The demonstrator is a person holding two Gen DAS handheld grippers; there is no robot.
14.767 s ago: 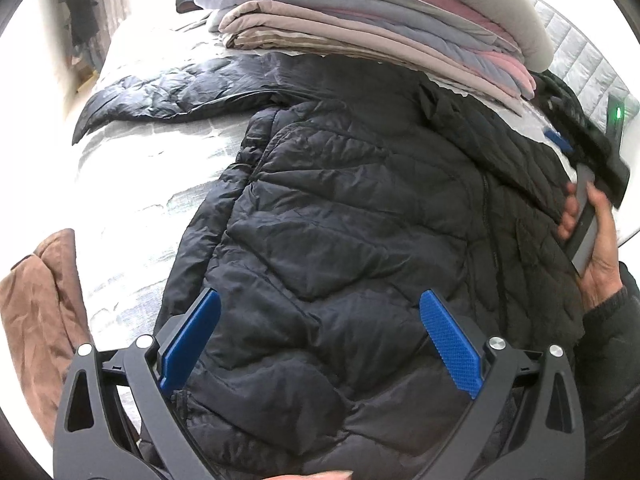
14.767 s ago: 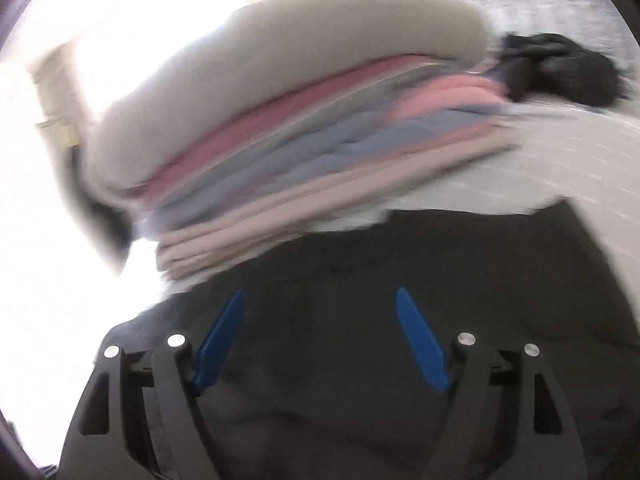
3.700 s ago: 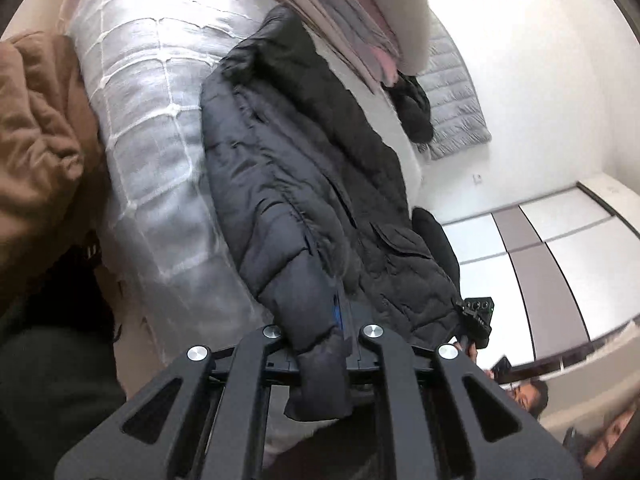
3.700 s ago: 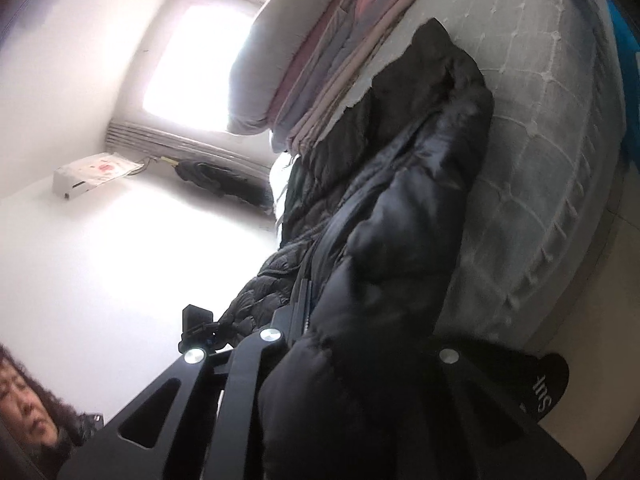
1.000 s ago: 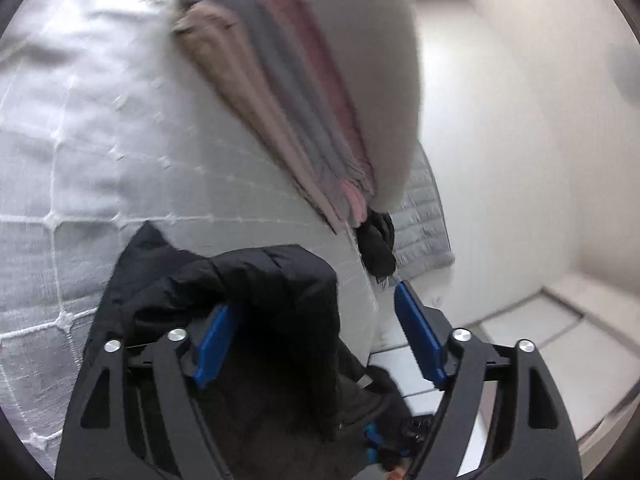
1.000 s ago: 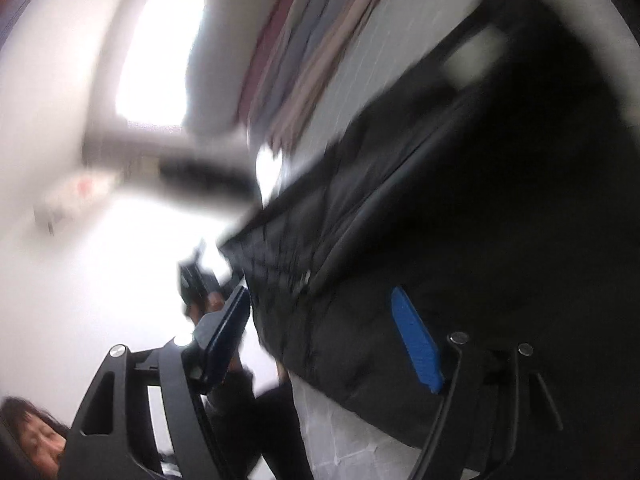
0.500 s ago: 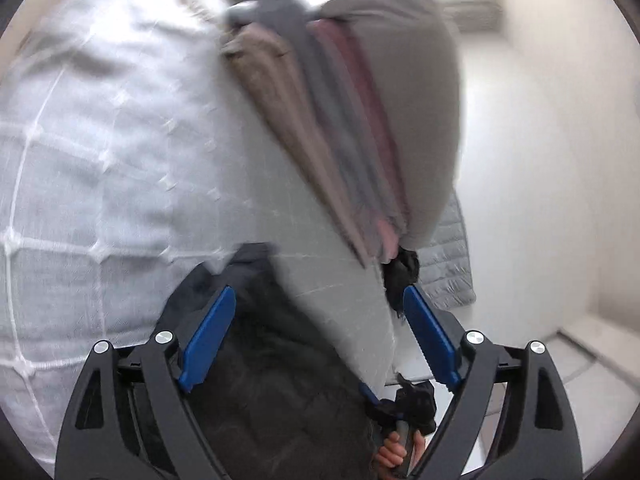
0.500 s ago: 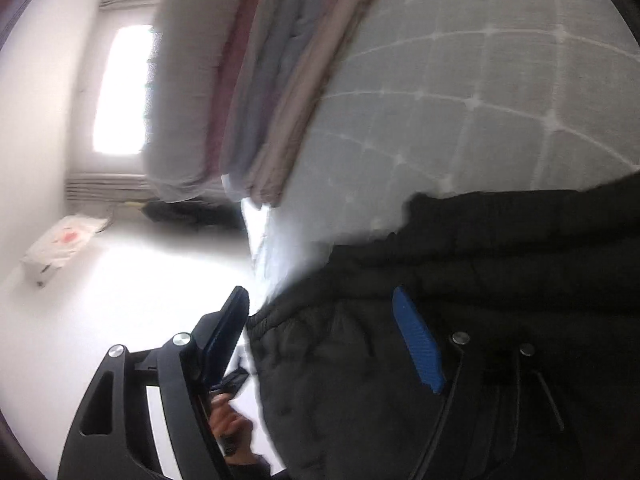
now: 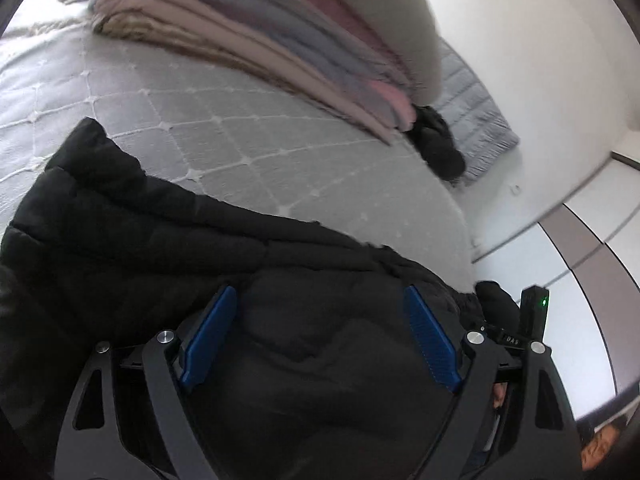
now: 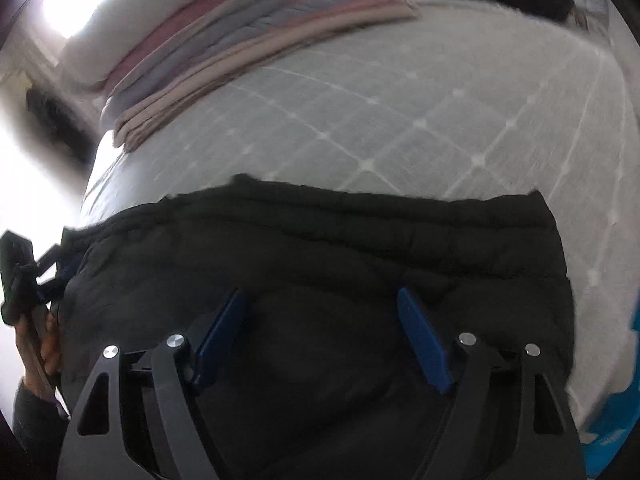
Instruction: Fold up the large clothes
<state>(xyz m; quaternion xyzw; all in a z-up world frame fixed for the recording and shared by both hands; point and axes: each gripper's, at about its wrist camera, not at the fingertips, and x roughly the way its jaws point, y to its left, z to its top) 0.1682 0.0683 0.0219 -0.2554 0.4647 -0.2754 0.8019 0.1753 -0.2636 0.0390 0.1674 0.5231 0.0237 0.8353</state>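
A black quilted puffer jacket (image 9: 160, 232) lies folded on the grey quilted bed (image 9: 280, 168), its far edge nearly straight. My left gripper (image 9: 318, 292) hovers open over the jacket's near part, and its blue pads (image 9: 208, 336) press on nothing. In the right wrist view the same jacket (image 10: 360, 240) fills the lower half. My right gripper (image 10: 320, 295) hangs above it with the jaws opening; fabric lies below the fingers, none pinched. The jacket's near edge is hidden under both grippers.
A tall stack of folded clothes (image 9: 280, 40) stands at the back of the bed (image 10: 400, 120), also seen as the stack (image 10: 240, 32). A small dark garment (image 9: 436, 148) lies beside it. A hand (image 10: 44, 340) shows at the left edge. Wall and wardrobe doors (image 9: 580, 232) are to the right.
Both views have swung from tilted to nearly level and dipped toward the jacket. The bunched black fabric seen between the left fingers a second ago now lies flat below them.
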